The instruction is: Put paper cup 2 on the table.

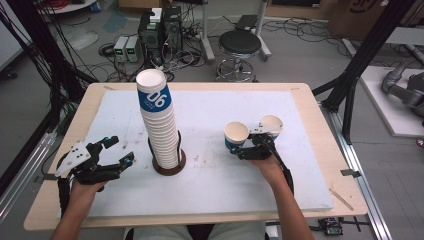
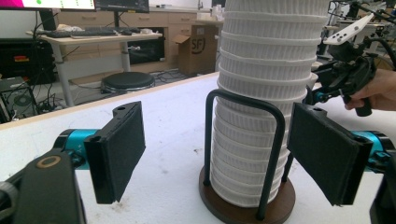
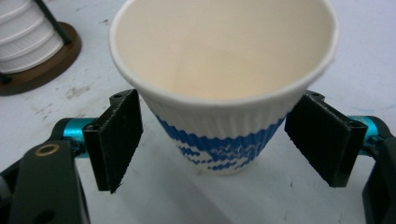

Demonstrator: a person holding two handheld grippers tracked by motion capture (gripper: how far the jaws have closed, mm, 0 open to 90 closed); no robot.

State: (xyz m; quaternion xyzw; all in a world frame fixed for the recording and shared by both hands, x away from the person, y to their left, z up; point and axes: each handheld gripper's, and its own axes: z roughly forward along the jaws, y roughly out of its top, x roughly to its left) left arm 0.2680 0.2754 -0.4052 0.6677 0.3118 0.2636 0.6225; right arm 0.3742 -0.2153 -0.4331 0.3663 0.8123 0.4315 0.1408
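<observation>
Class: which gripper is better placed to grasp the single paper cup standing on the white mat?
Right. The right gripper already has its open jaws on either side of the cup, while the left gripper sits by the cup stack.

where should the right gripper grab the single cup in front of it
Grip the cup on its ribbed wall just below the rolled rim, coming in level from the person's side. It stands upright and widens upward, and the right gripper's open fingers already flank it.
</observation>
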